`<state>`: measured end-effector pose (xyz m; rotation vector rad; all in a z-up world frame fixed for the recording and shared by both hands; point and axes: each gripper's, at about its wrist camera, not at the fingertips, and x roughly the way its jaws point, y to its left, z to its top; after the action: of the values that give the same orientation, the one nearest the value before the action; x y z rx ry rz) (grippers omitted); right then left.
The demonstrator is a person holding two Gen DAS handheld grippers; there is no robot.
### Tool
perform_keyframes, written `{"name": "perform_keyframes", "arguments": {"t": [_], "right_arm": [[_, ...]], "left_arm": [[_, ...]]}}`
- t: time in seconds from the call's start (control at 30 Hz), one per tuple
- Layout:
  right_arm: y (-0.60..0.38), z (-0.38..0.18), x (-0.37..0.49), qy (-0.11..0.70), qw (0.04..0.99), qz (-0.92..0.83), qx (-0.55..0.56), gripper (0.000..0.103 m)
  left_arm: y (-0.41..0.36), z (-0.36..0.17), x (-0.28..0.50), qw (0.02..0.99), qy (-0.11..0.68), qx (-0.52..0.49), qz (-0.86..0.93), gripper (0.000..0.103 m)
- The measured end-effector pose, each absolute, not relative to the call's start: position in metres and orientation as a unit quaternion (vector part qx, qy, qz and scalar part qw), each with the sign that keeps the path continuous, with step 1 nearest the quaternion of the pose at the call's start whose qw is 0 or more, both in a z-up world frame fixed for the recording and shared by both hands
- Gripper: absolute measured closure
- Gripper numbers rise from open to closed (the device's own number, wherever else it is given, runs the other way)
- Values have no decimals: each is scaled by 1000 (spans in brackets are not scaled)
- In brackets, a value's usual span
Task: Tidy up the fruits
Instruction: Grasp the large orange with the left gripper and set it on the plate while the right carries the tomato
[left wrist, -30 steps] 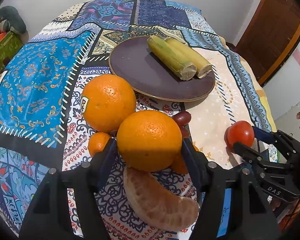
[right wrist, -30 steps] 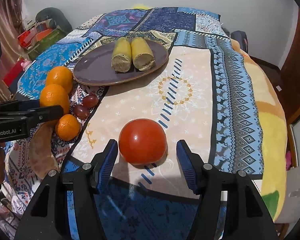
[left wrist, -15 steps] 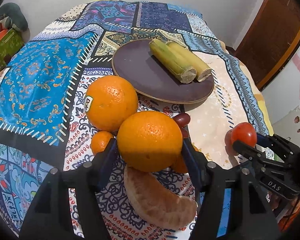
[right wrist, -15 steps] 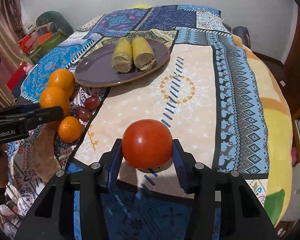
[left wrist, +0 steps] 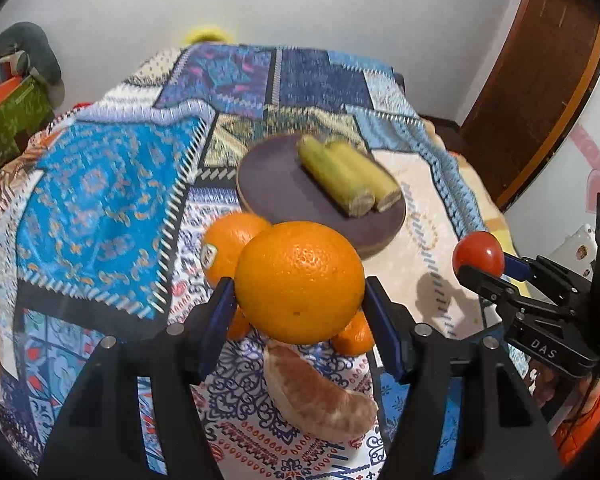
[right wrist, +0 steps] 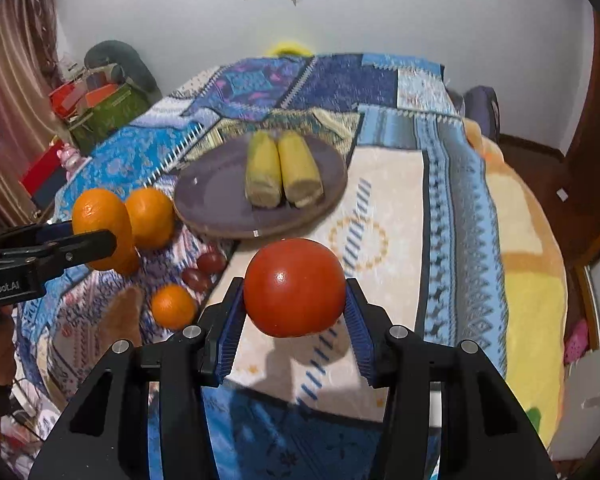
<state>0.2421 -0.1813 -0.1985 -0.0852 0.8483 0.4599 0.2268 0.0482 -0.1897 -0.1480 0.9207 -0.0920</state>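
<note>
Right now the big orange [left wrist: 300, 282] is clamped in the left claw [left wrist: 300, 300], lifted clear of the patterned cloth [left wrist: 100, 208] that covers the counter. The tomato [right wrist: 294, 287] sits squeezed in the right claw [right wrist: 296, 320], also off the cloth, with its shadow on the pale patch below.

Just behind the lifted orange, a second orange [left wrist: 230, 244] with a sticker rests on the cloth, close to the near rim of the dark plate [left wrist: 276, 188]. Two short yellow-green stalks [left wrist: 347, 180] lie side by side on the plate's far-right half, leaving its left half bare. Under the orange, two small tangerines [left wrist: 355, 336] peek out on either side, and a peeled citrus segment [left wrist: 319, 396] lies nearest to the left claw. From the right claw's view, two dark grapes [right wrist: 204, 270] lie between the tangerine [right wrist: 174, 306] and the plate's edge.

To the right of the plate, the pale panel of cloth runs open toward the counter's right edge, where the cloth drapes down. The blue panel on the left is open too.
</note>
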Motion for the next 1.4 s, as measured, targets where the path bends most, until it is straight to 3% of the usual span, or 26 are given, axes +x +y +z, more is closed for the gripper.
{"name": "perform_keyframes", "arguments": {"t": [0.53,1.4], "right_arm": [[-158,-164,283,357,904,231,-46,58],[-140,-191,348,356,898,253,-48,58]], "left_arm": [[67,-160,275,911,406,-63,-33,39],[55,-246,414,856,513,-32,-55,39]]}}
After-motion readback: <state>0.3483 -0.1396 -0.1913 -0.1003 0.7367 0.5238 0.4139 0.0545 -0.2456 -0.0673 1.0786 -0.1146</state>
